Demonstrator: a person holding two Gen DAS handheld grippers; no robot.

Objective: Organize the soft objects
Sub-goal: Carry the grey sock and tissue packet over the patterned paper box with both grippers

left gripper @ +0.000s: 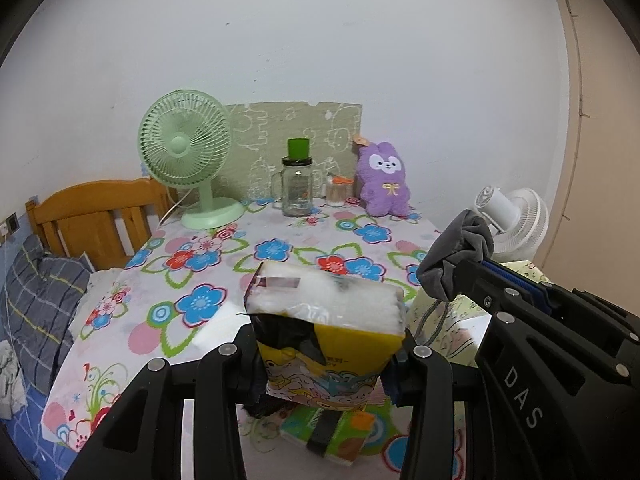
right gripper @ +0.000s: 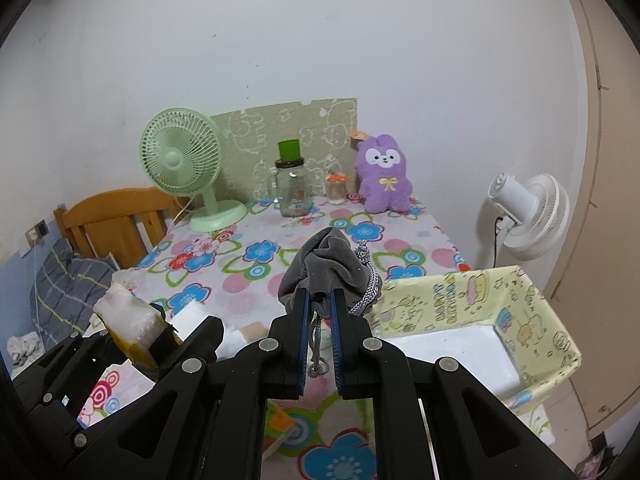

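One legible mark: "DAS" on right gripper (left gripper: 448, 280) w/ pouch (left gripper: 460, 256).

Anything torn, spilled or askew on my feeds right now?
Yes: the tissue pack clamped in the left gripper has its yellow wrapper ripped open on top, white tissue showing. The right gripper pinches the grey drawstring pouch, its cord dangling loose. No spill visible.
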